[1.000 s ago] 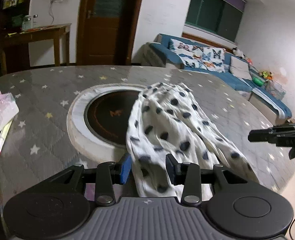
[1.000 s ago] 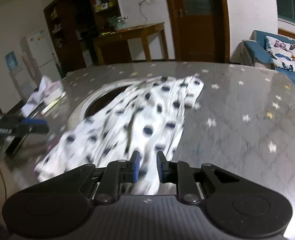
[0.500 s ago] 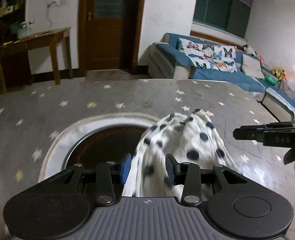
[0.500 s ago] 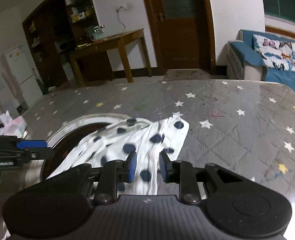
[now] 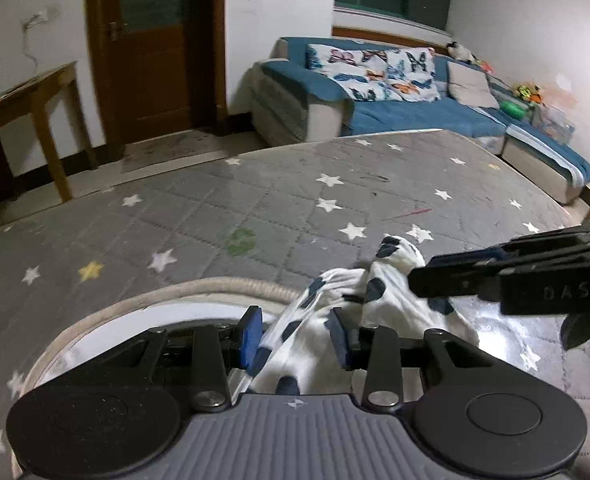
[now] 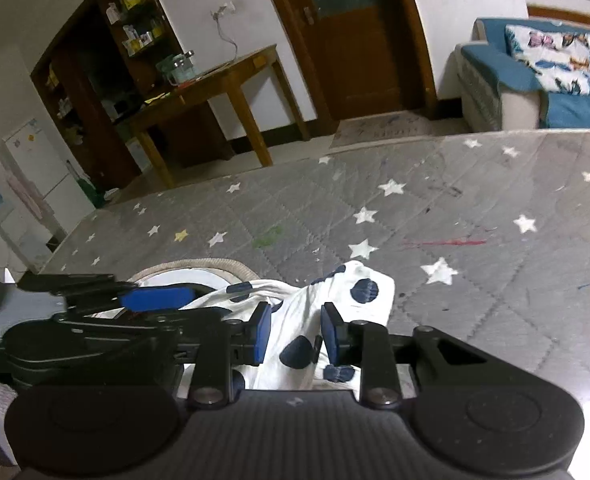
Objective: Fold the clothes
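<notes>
A white garment with dark polka dots (image 5: 391, 280) lies bunched on the grey star-patterned table (image 5: 255, 208), partly over the round white-rimmed inset (image 5: 155, 308). My left gripper (image 5: 295, 334) is shut on a fold of it, with cloth filling the gap between the blue pads. The right gripper (image 6: 295, 332) is shut on the same garment (image 6: 359, 292) close beside it. Each gripper shows in the other's view: the right one (image 5: 419, 278) at the right edge, the left one (image 6: 163, 298) at the left. The cloth under both grippers is hidden.
The table's far edge (image 5: 335, 144) runs ahead of the garment. Beyond it stand a blue sofa (image 5: 395, 116), a wooden side table (image 5: 35, 92), a brown door (image 5: 155, 40) and a dark shelf cabinet (image 6: 95, 60).
Both grippers have carried the near end of the garment forward over the rest of it toward the far side. The spread cloth is now a short bunch, and the grippers sit closer together.
</notes>
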Demonstrator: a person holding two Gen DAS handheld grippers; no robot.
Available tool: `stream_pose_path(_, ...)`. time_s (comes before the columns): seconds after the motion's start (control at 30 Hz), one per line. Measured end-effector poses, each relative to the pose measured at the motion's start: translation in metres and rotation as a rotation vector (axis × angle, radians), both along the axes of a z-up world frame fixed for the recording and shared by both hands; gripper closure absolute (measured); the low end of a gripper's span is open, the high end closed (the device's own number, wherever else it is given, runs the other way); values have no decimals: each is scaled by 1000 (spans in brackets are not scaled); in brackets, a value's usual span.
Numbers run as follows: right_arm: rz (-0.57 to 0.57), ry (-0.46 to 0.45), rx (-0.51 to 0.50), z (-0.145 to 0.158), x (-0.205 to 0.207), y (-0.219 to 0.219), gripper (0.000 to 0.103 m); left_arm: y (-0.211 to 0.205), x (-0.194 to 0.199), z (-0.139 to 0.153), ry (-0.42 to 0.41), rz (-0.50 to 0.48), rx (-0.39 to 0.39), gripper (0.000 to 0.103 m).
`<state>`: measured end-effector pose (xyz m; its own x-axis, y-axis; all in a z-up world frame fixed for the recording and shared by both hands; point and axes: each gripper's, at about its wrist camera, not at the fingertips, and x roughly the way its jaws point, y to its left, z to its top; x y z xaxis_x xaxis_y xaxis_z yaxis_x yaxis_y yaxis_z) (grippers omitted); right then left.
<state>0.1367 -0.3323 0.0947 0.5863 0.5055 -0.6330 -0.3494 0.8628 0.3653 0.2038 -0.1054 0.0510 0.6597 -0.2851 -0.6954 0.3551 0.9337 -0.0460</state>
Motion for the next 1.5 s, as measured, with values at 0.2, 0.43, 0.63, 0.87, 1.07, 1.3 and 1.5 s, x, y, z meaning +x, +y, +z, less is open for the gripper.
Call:
stream_pose_path(0.2, 22, 19, 9, -9, 4, 8, 87, -9, 17, -14, 56, -30, -20, 90)
stream_pose_path(0.43, 9, -34, 11, 8, -2, 8, 100, 29, 12, 0, 10, 104, -95, 102)
stream_pose_path(0.63, -23, -132, 10, 38, -14, -5, 101, 68, 6, 17, -47, 242, -165, 102)
stream_pose_path(0.87, -139, -180, -61, 51, -39, -49, 101, 135, -4, 17, -23, 424, -195, 102)
stream_pose_path(1.07, -233, -39, -255, 16, -46, -80, 97, 160, -11, 6, 26, 455, -77, 98)
stream_pose_path(1.3, -248, -130, -239, 34, -39, -77, 93, 141, -17, 32, -77, 425, -5, 76)
stream_pose_path(1.5, -122, -133, -205, 39, -5, -37, 83, 103, -2, 29, -32, 319, -43, 73)
